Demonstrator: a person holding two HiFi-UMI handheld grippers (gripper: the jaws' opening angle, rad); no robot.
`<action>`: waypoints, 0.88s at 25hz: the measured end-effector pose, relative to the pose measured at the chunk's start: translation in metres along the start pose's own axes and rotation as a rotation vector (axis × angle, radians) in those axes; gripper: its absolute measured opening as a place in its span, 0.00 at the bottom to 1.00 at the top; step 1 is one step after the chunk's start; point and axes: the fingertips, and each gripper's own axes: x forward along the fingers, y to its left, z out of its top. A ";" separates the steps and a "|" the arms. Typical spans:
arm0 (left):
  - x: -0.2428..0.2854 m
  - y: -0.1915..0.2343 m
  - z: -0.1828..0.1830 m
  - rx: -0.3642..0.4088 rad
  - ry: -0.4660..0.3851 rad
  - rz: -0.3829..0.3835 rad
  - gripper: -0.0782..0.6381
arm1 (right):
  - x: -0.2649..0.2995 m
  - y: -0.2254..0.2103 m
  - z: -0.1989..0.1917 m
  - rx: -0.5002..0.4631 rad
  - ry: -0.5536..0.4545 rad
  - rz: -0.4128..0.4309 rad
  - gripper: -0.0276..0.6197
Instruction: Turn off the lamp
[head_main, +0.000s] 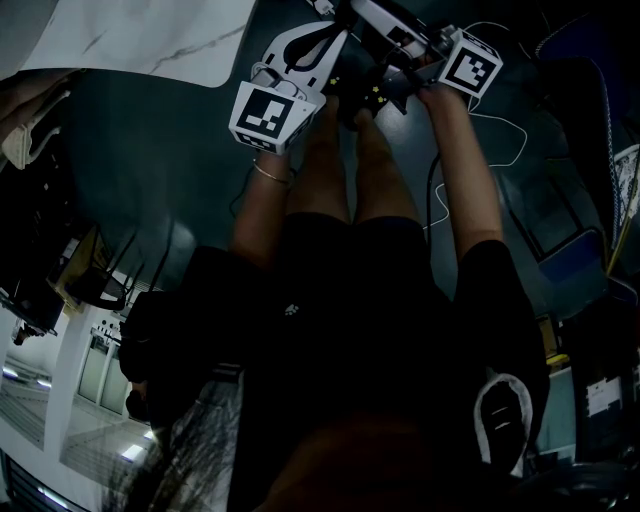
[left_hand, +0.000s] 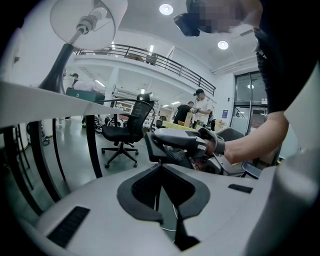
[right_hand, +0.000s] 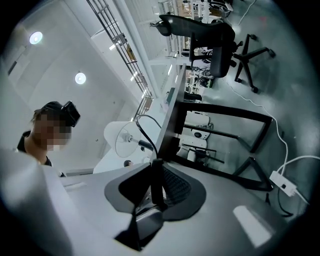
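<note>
Big open office-lab space, grey floor (right_hand: 260, 75), a rolling chair (left_hand: 125, 130) in the back, and I'm working low down next to the white bench (head_main: 150, 40). The lamp (left_hand: 87, 22) sits up on that bench, above and ahead of both grippers. In the left gripper view I'm looking up into its shade at the bulb. Honestly can't say if it's lit.

The lamp's black cord (right_hand: 142, 125) loops down off the bench straight into the right gripper (right_hand: 156, 161). Its fingers (right_hand: 175, 187) are partway closed and look pinched on the cord. The left gripper (left_hand: 159, 166) sits just behind the right one, fingers (left_hand: 140, 190) together with nothing in them.

So I reckon I'm at the find-the-switch step. If it's an inline switch on the cord, next I'd need to steady the cord with one gripper and press the rocker with the other. No yanking, or the lamp could tip.
</note>
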 end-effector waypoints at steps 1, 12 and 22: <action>0.000 0.000 0.000 0.000 0.000 0.001 0.13 | 0.000 0.001 0.000 -0.006 0.002 0.001 0.15; 0.003 0.000 -0.003 -0.005 0.011 -0.004 0.13 | -0.002 -0.001 0.000 -0.033 0.004 -0.019 0.15; 0.011 0.002 -0.011 -0.016 0.037 -0.010 0.13 | -0.006 -0.010 0.000 -0.123 0.031 -0.107 0.15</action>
